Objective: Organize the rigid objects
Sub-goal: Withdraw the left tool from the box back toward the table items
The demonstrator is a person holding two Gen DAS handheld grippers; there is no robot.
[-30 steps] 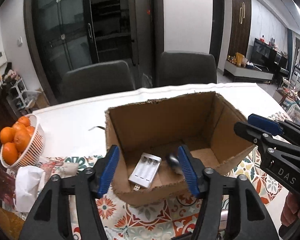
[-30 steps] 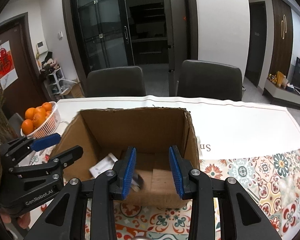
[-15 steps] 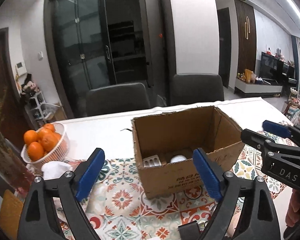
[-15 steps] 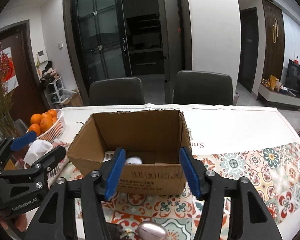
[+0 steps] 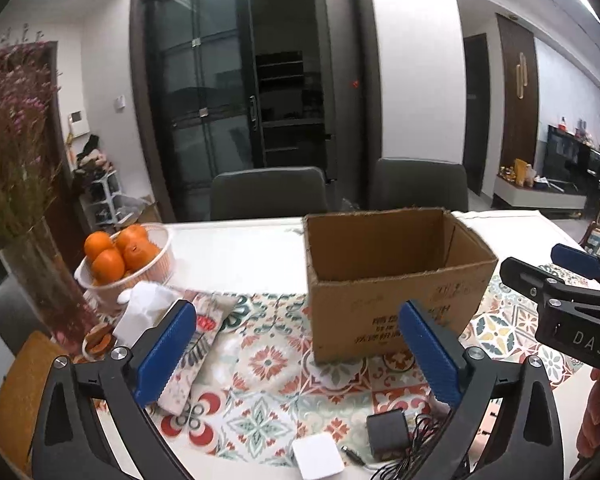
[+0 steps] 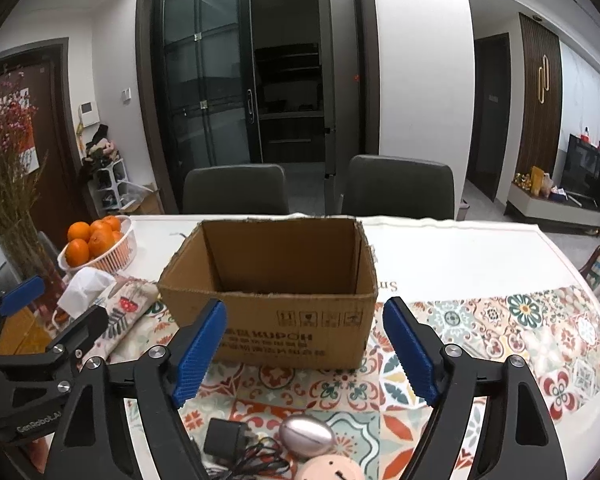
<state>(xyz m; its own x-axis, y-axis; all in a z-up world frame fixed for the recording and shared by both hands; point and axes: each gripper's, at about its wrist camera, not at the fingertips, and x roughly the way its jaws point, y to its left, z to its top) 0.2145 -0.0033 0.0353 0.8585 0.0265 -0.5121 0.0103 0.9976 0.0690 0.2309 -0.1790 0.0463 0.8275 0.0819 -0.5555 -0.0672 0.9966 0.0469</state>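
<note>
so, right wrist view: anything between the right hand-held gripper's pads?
No: the right hand-held gripper has nothing between its opening jaws; the cardboard box sits behind.

An open brown cardboard box stood upright on the patterned part of the table, its top flaps gone and its rim ragged, with dark print on the near wall; its inside floor could not be seen. Nearer the cameras, apart from the box, lay a small black power adapter with a tangled thin black cable, a flat white rounded-square block just to its left, a shiny silver egg-shaped object, and a pale pink round object cut off by the lower edge.
</note>
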